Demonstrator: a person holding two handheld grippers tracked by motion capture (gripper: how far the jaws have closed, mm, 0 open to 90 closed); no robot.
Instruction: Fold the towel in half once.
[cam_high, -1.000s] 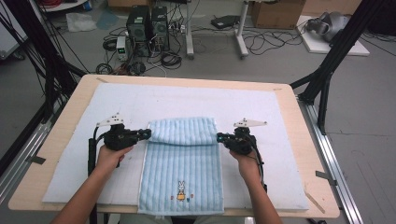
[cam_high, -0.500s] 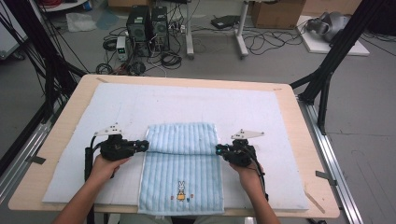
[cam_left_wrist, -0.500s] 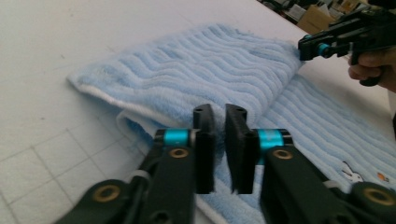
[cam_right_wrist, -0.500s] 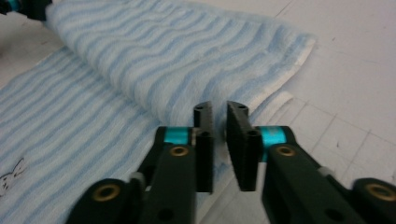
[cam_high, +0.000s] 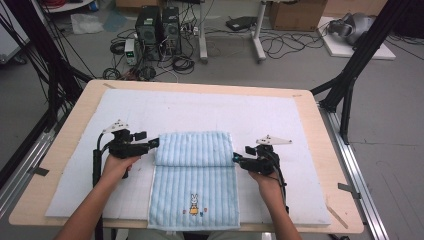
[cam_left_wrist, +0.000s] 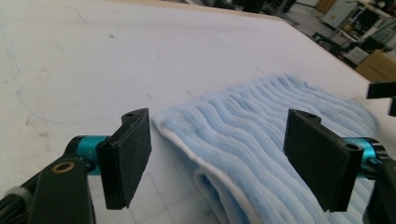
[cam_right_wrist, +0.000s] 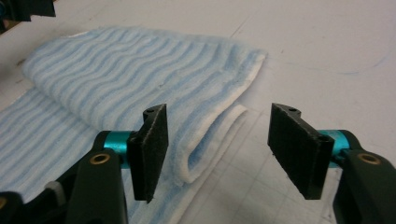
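Note:
A light blue striped towel with a small rabbit motif lies on the white mat, its far part folded over towards the person. My left gripper sits at the fold's left edge. Its jaws have just been opening and now stand wide, with the towel's corner lying loose between and beyond the pads. My right gripper is at the fold's right edge. Its jaws have also just been opening, and the folded edge rests untouched under the gap of this gripper.
The mat covers most of a wooden table. Metal rails run along both table sides. Behind the table, computers, cables and black frame legs stand on the floor.
Both grippers were shut on the towel's fold edges; now their jaws stand apart and the fold lies flat on the lower layer. The left hand dipped towards the person, then moved back.

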